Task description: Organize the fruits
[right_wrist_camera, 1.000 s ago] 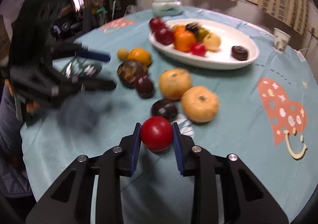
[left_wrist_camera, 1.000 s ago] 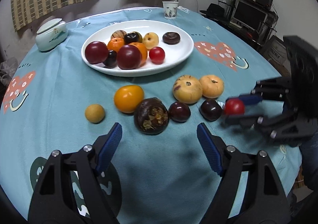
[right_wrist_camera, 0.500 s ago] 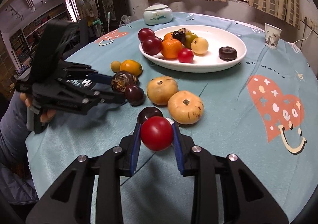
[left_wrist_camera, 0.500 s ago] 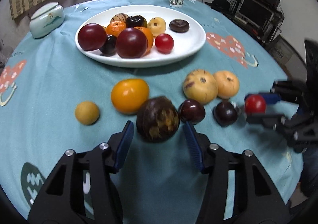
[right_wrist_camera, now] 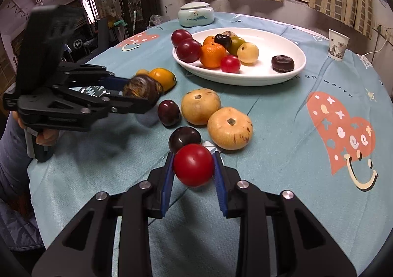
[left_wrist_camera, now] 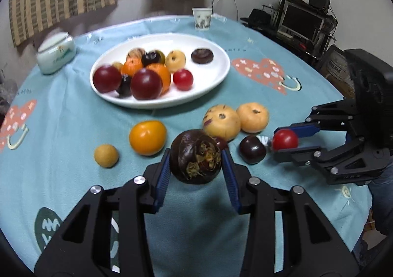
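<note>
A dark brown mangosteen [left_wrist_camera: 195,163] is pinched between the blue pads of the left gripper [left_wrist_camera: 196,168], raised above the teal tablecloth [left_wrist_camera: 61,129] on the near side of the white plate [left_wrist_camera: 216,78]. A red tomato [right_wrist_camera: 193,164] is clamped in the jaws of the right gripper [right_wrist_camera: 194,173], also on the near side of the plate. Red plums, oranges and other small fruits are piled on the plate. Between the plate and the grippers, two tan round fruits [right_wrist_camera: 216,117], two dark plums [right_wrist_camera: 175,124], an orange fruit [left_wrist_camera: 147,137] and a small yellow fruit [left_wrist_camera: 106,155] are spread on the cloth.
</note>
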`<control>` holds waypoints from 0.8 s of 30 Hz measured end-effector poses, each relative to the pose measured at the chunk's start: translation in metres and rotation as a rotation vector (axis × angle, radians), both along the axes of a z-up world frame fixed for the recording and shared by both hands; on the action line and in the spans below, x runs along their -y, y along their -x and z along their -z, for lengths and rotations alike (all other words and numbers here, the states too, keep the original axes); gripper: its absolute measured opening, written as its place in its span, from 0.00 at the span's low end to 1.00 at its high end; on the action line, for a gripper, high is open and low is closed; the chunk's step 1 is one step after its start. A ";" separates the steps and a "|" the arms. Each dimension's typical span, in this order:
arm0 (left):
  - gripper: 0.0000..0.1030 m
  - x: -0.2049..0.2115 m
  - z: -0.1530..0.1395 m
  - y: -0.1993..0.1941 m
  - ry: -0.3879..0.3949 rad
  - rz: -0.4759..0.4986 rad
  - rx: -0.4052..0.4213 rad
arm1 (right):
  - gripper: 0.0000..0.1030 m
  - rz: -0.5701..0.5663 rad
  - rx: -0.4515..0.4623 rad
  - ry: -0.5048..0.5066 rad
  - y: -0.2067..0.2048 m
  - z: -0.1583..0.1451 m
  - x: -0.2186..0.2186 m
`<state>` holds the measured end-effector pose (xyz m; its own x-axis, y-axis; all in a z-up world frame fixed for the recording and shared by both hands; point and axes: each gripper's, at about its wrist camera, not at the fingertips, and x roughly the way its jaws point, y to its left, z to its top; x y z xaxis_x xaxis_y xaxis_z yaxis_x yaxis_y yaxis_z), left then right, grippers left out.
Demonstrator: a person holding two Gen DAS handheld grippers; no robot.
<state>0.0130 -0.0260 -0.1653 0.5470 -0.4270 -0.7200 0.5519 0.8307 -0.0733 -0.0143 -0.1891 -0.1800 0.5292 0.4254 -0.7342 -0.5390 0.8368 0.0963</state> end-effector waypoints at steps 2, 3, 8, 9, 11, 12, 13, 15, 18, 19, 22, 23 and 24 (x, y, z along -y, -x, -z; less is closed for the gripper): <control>0.40 0.004 0.001 0.003 -0.021 0.001 0.003 | 0.30 -0.007 -0.005 0.008 0.000 0.002 -0.002; 0.40 0.005 0.002 0.003 -0.034 -0.003 0.000 | 0.30 -0.015 -0.010 0.016 0.001 0.004 -0.003; 0.40 -0.005 -0.003 0.001 -0.012 -0.048 0.006 | 0.30 -0.032 -0.009 0.020 0.003 0.005 -0.006; 0.40 -0.006 -0.004 0.001 -0.015 -0.061 0.012 | 0.30 -0.032 -0.010 0.018 0.002 0.004 -0.005; 0.40 -0.006 -0.003 0.001 -0.032 -0.076 0.015 | 0.30 -0.038 -0.013 0.014 0.002 0.004 -0.005; 0.39 -0.004 -0.001 0.000 -0.045 -0.084 0.015 | 0.30 -0.041 -0.016 0.014 0.002 0.005 -0.006; 0.39 -0.003 0.000 0.000 -0.054 -0.085 0.015 | 0.30 -0.043 -0.018 0.015 0.002 0.005 -0.006; 0.39 -0.003 -0.001 0.001 -0.059 -0.088 0.021 | 0.30 -0.044 -0.017 0.014 0.002 0.005 -0.006; 0.39 -0.005 0.000 0.001 -0.059 -0.091 0.021 | 0.30 -0.047 -0.019 0.013 0.002 0.005 -0.006; 0.39 -0.005 0.000 0.001 -0.062 -0.095 0.021 | 0.30 -0.047 -0.021 0.013 0.001 0.005 -0.006; 0.39 -0.006 0.000 0.001 -0.061 -0.098 0.018 | 0.30 -0.045 -0.020 0.010 0.002 0.005 -0.005; 0.39 -0.006 0.000 0.001 -0.062 -0.099 0.018 | 0.30 -0.047 -0.019 0.010 0.002 0.005 -0.006; 0.39 -0.006 0.000 0.001 -0.062 -0.099 0.018 | 0.30 -0.048 -0.019 0.011 0.002 0.005 -0.006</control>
